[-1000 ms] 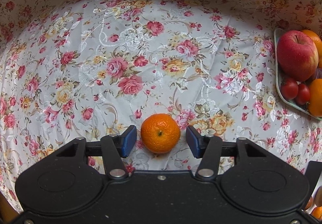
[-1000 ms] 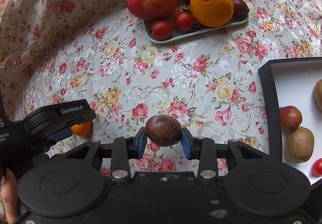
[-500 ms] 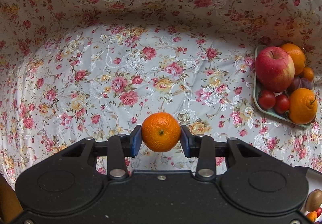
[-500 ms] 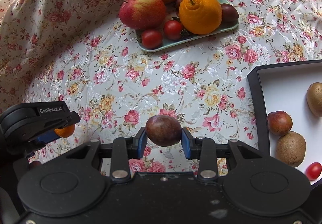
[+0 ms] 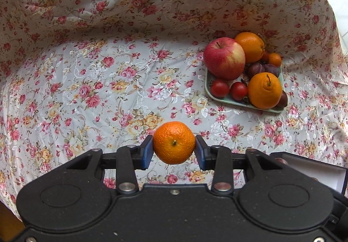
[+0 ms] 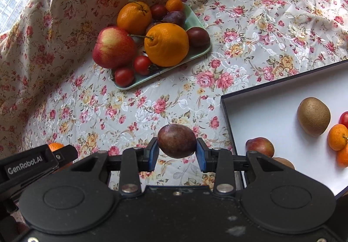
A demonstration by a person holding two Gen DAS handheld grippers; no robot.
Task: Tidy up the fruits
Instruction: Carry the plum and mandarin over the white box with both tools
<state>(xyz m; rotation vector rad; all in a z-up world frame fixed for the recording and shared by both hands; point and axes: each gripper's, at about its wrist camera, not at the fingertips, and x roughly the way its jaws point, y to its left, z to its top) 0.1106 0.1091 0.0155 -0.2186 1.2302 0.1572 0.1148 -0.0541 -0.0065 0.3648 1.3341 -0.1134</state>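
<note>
My left gripper (image 5: 174, 151) is shut on a small orange mandarin (image 5: 174, 142) and holds it above the floral cloth. My right gripper (image 6: 176, 153) is shut on a dark purple plum (image 6: 176, 141), held above the cloth just left of the white box (image 6: 271, 109). The left gripper body shows at the lower left of the right wrist view (image 6: 32, 161) with a sliver of the mandarin (image 6: 55, 146) behind it. A green tray (image 6: 191, 22) holds an apple (image 6: 113, 47), two oranges, plums and cherry tomatoes; it also shows in the left wrist view (image 5: 207, 81).
The white box with a dark rim holds a kiwi (image 6: 313, 116), a plum (image 6: 260, 146), mandarins (image 6: 338, 136) and a tomato at its right edge. The box corner shows at the lower right of the left wrist view (image 5: 315, 168). The floral cloth rises in folds behind the tray.
My left gripper closed on the mandarin, lifted it off the cloth and moved right, toward the tray. My right gripper carried the plum to the right, closer to the white box.
</note>
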